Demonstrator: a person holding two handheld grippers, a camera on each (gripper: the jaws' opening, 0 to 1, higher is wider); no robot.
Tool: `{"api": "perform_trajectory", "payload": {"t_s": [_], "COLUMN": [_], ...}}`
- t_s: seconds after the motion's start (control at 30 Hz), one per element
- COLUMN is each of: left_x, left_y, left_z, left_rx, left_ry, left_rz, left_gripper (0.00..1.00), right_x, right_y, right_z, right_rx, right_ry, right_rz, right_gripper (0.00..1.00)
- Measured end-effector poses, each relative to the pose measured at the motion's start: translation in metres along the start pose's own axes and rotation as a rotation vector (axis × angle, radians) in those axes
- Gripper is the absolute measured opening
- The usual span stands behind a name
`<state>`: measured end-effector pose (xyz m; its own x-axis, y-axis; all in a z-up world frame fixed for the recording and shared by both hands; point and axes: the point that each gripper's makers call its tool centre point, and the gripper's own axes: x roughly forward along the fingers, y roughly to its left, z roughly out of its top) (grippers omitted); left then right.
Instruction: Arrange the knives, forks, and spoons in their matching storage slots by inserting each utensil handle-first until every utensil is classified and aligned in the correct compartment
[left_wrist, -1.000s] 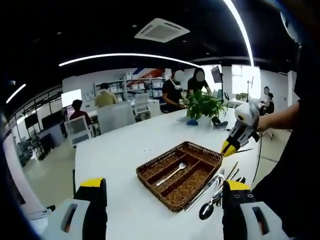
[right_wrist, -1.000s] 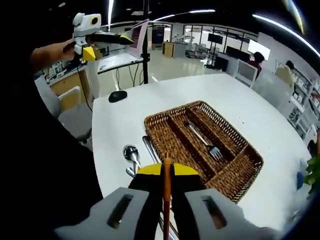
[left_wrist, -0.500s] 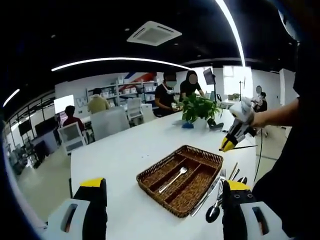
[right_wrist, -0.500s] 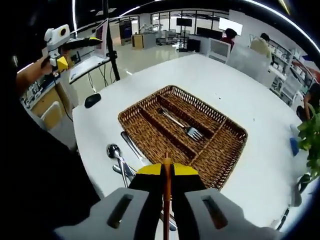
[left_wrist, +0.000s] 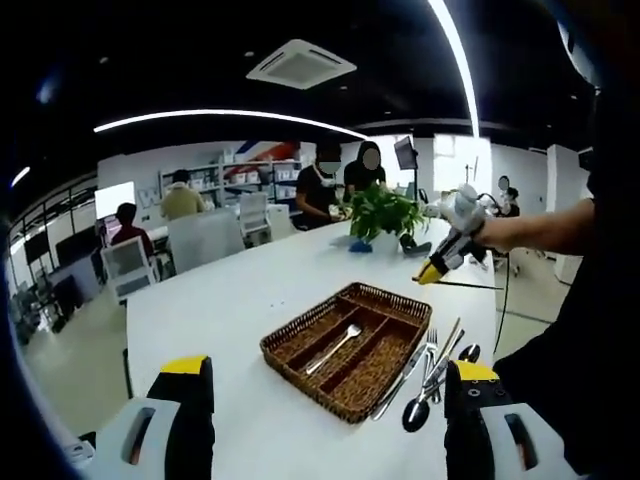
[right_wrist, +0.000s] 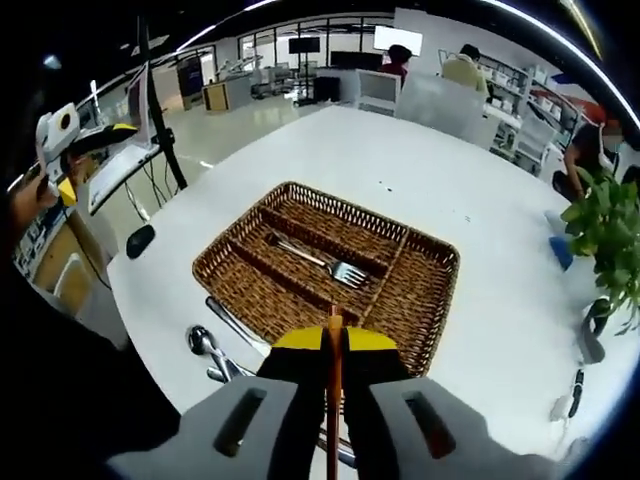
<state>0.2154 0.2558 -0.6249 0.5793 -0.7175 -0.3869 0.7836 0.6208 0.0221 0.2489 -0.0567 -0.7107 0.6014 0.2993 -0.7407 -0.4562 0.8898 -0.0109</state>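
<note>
A wicker cutlery tray (right_wrist: 425, 300) is sitting on the white counter (right_wrist: 470, 170), holding one fork (right_wrist: 310, 260) in its middle slot, with loose utensils (right_wrist: 215, 350) lying at its 7 o'clock edge. The right gripper (right_wrist: 334, 335) is pinching a thin utensil handle (right_wrist: 333, 400) above the tray, while the left gripper (left_wrist: 325, 400) is hanging spread wide, gripping nothing.

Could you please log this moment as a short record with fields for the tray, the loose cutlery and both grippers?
tray: wicker cutlery tray on the white table, slotted compartments
in tray: one fork in a middle slot
loose cutlery: pile beside the tray, spoon bowl visible
left gripper: jaws apart, nothing held, short of the tray
right gripper: shut on a thin utensil, seen edge-on, type unclear
</note>
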Motion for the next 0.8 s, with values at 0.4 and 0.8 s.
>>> {"api": "perform_trajectory", "payload": {"t_s": [0.4, 0.8], "left_x": [-0.004, -0.009], "left_y": [-0.002, 0.001], "left_z": [0.003, 0.004], "left_rx": [0.016, 0.000], "left_ry": [-0.008, -0.009], "left_rz": [0.043, 0.086], "left_gripper": [1.00, 1.00], "right_x": [-0.006, 0.003], "right_y": [-0.031, -0.053], "right_z": [0.003, 0.021], "right_rx": [0.126, 0.155], "right_ry": [0.004, -0.009], "right_rz": [-0.082, -0.105], "right_gripper": [0.02, 0.02]}}
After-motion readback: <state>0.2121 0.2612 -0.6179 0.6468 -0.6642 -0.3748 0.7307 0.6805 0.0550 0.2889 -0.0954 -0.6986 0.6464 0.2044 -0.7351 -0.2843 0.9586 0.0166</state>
